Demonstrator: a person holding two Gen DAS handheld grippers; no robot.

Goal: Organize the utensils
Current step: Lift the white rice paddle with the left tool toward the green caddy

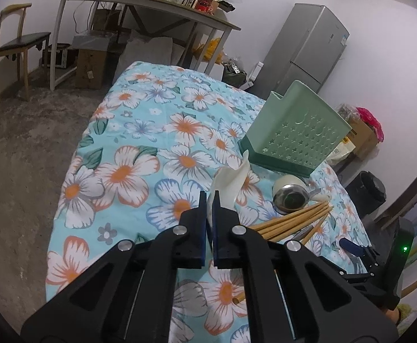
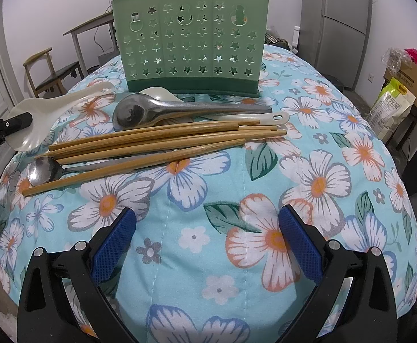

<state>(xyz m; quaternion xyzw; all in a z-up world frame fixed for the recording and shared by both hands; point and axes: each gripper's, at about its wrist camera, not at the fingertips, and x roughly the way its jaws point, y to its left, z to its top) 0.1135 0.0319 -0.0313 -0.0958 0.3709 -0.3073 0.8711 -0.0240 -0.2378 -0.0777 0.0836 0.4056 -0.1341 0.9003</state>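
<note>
My left gripper (image 1: pixel 209 197) is shut on a white plastic spoon (image 1: pixel 231 180), held just above the floral cloth; it also shows at the left of the right wrist view (image 2: pixel 51 114). A green utensil holder (image 2: pixel 191 40) stands at the back of the table (image 1: pixel 291 131). In front of it lie a large metal spoon (image 2: pixel 180 110), another white spoon (image 2: pixel 265 117), several wooden chopsticks (image 2: pixel 157 140) and a small metal spoon (image 2: pixel 45 171). My right gripper (image 2: pixel 207 240) is open and empty over bare cloth, nearer than the chopsticks.
The table carries a blue floral cloth (image 2: pixel 197 257) that drops off at its edges. A grey fridge (image 1: pixel 302 48), a cluttered desk (image 1: pixel 140 3), a chair (image 1: pixel 17 43) and boxes (image 1: pixel 360 137) stand around the room.
</note>
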